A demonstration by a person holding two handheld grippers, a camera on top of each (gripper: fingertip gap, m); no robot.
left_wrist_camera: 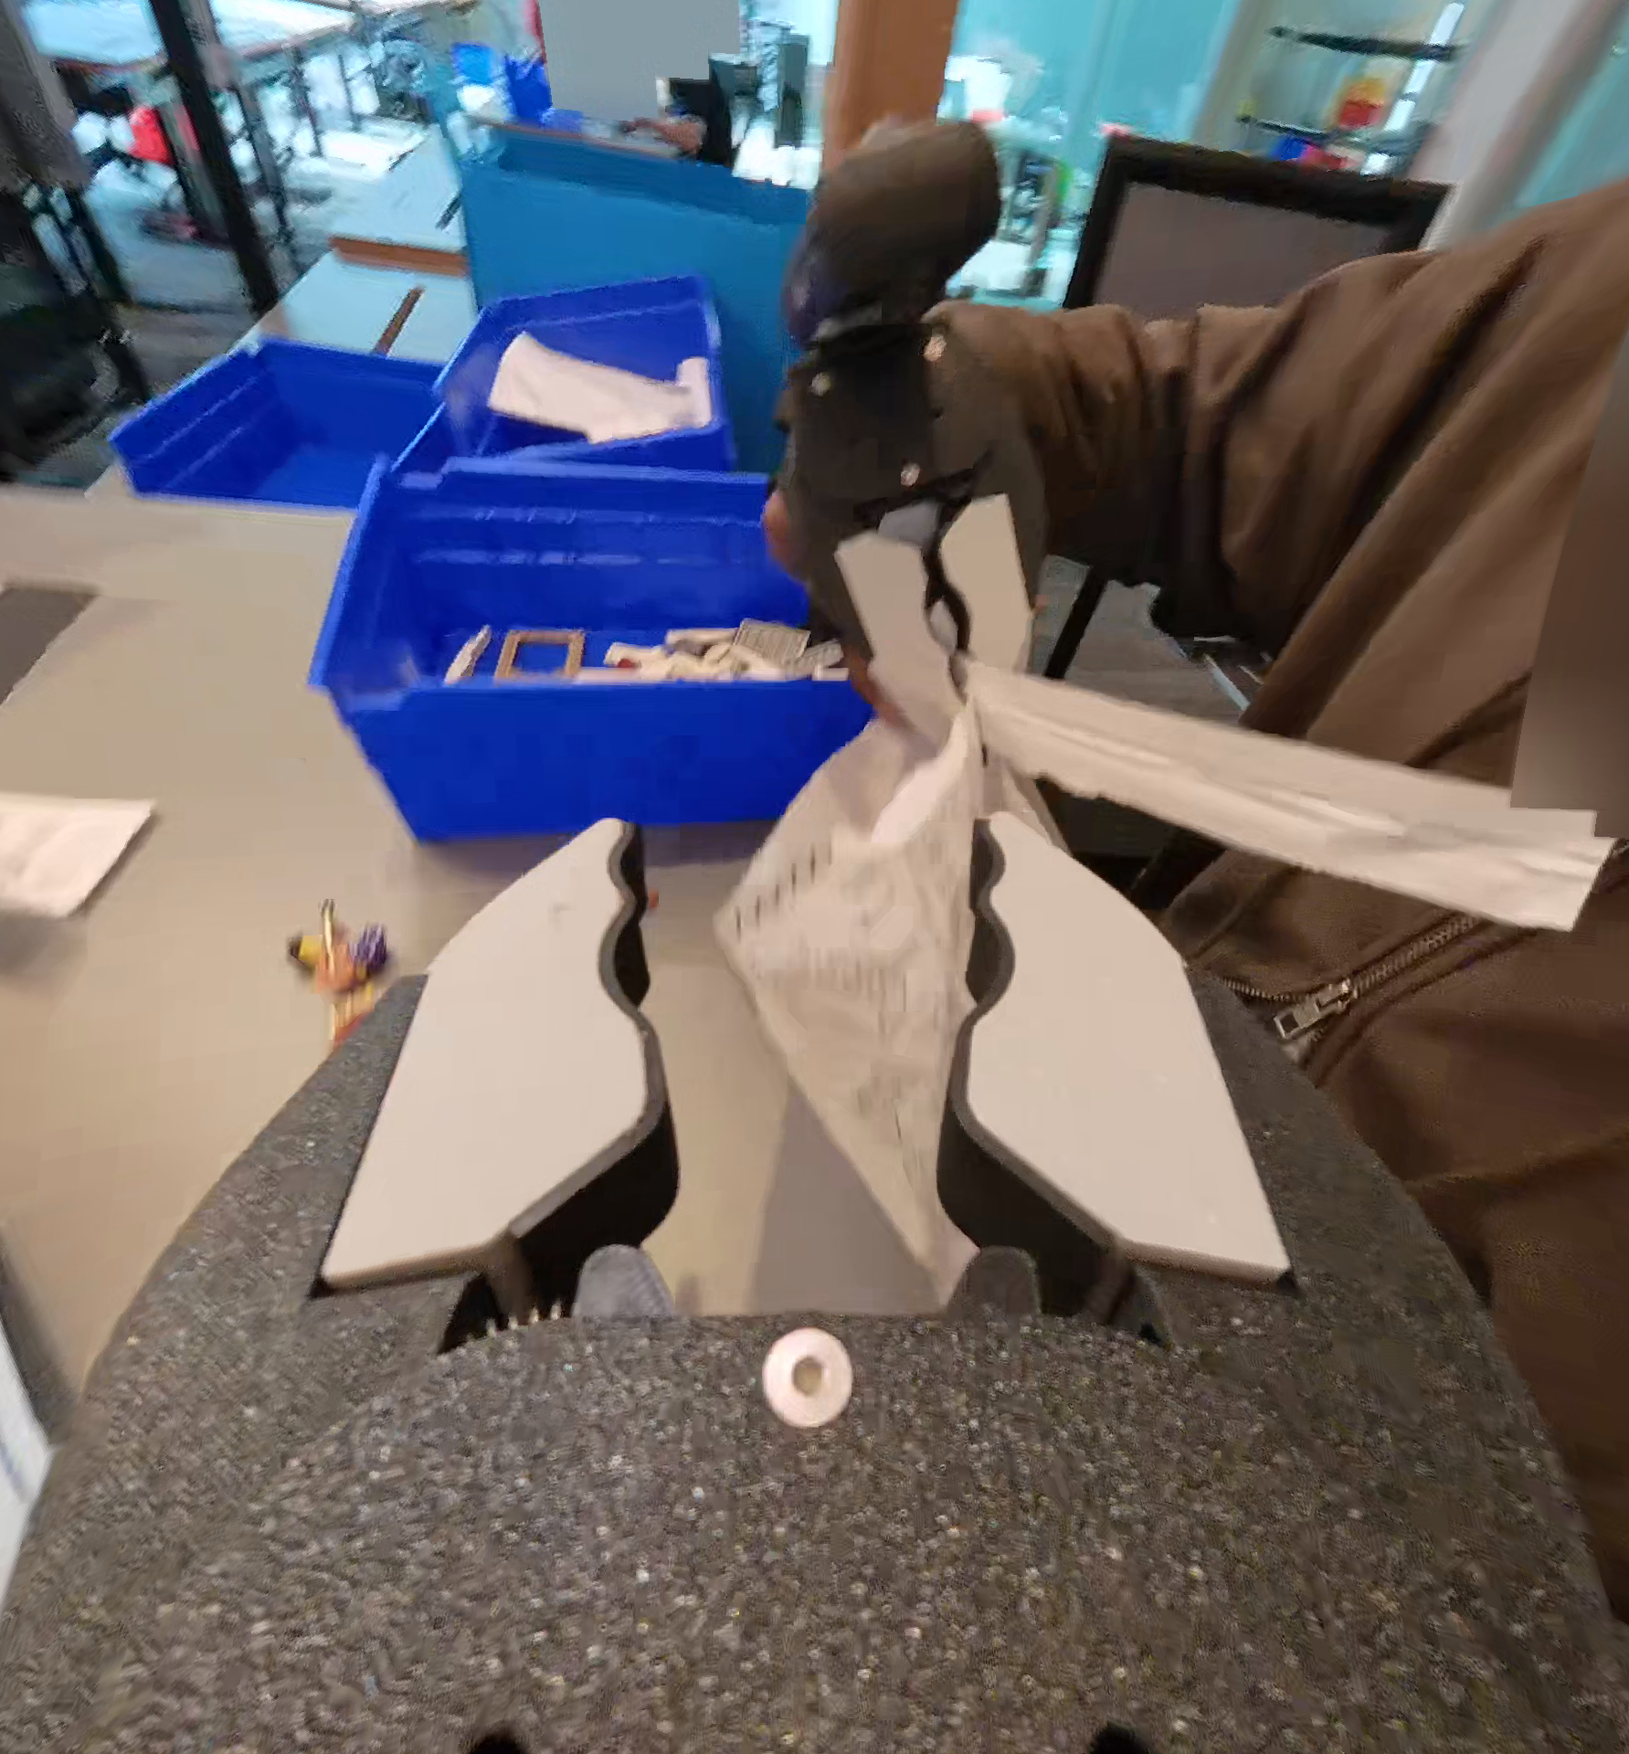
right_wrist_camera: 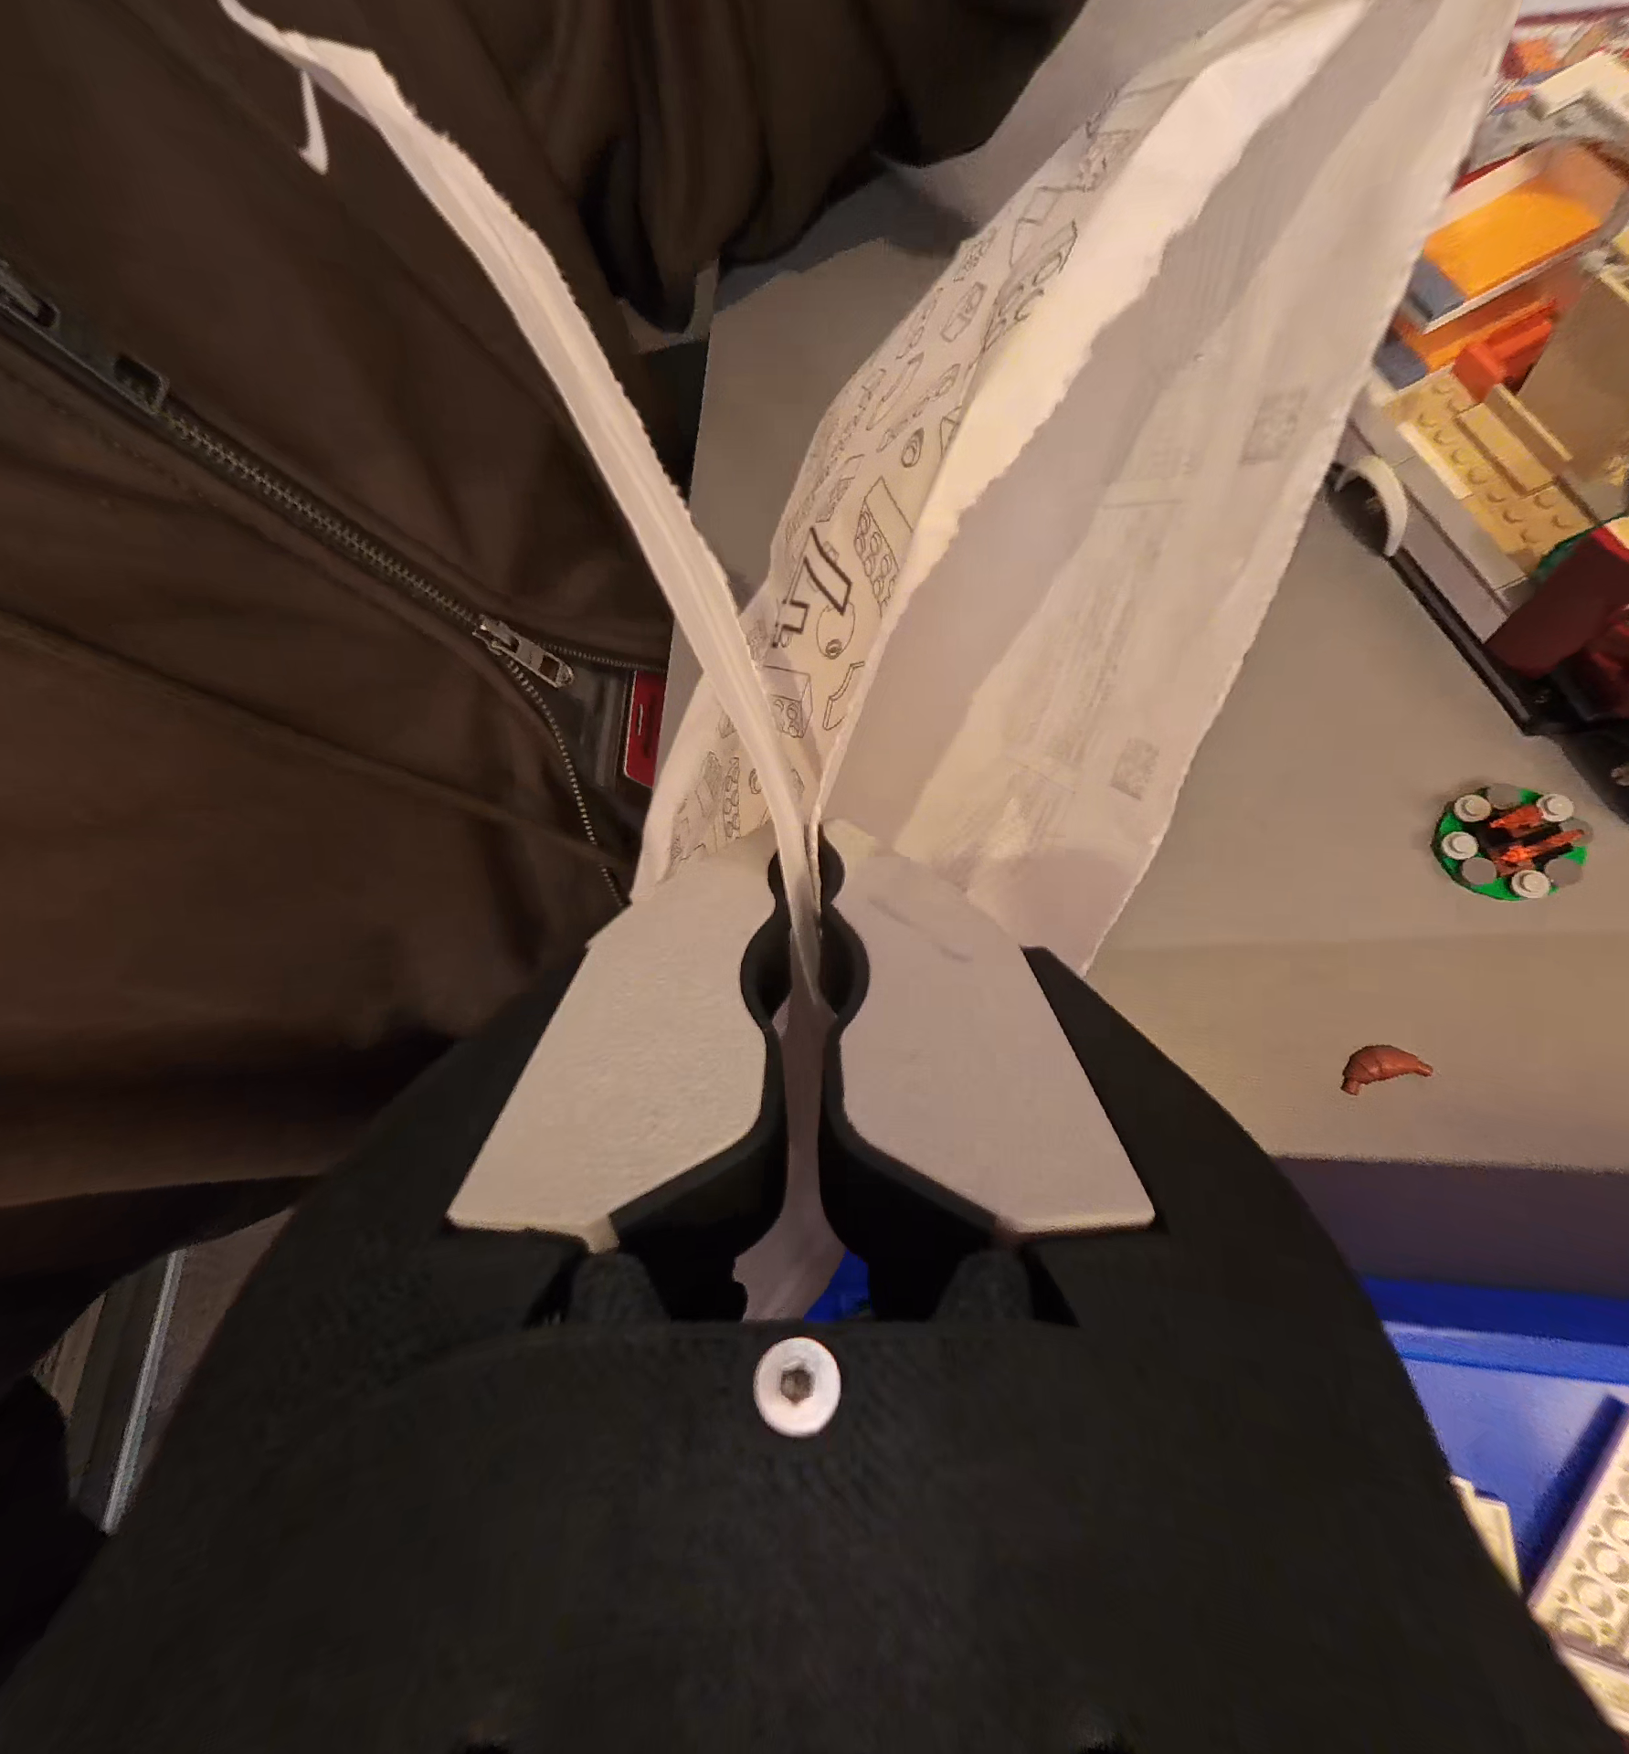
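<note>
A white paper bag printed with line drawings hangs in the air, torn open. A long torn strip trails from it to the right. My right gripper is shut on the bag's paper where the strip meets it. In the left wrist view this gripper reaches down from above with the bag hanging below it. My left gripper is open wide. The bag hangs between its fingers, close to the right finger, and the pads do not press on it.
A blue bin of light pieces stands ahead, with two more blue bins behind. A paper sheet and small coloured pieces lie on the grey table. A person's brown jacket fills the right. A brick model and a green round piece are nearby. My right fingertips sit around 15 cm from my left ones.
</note>
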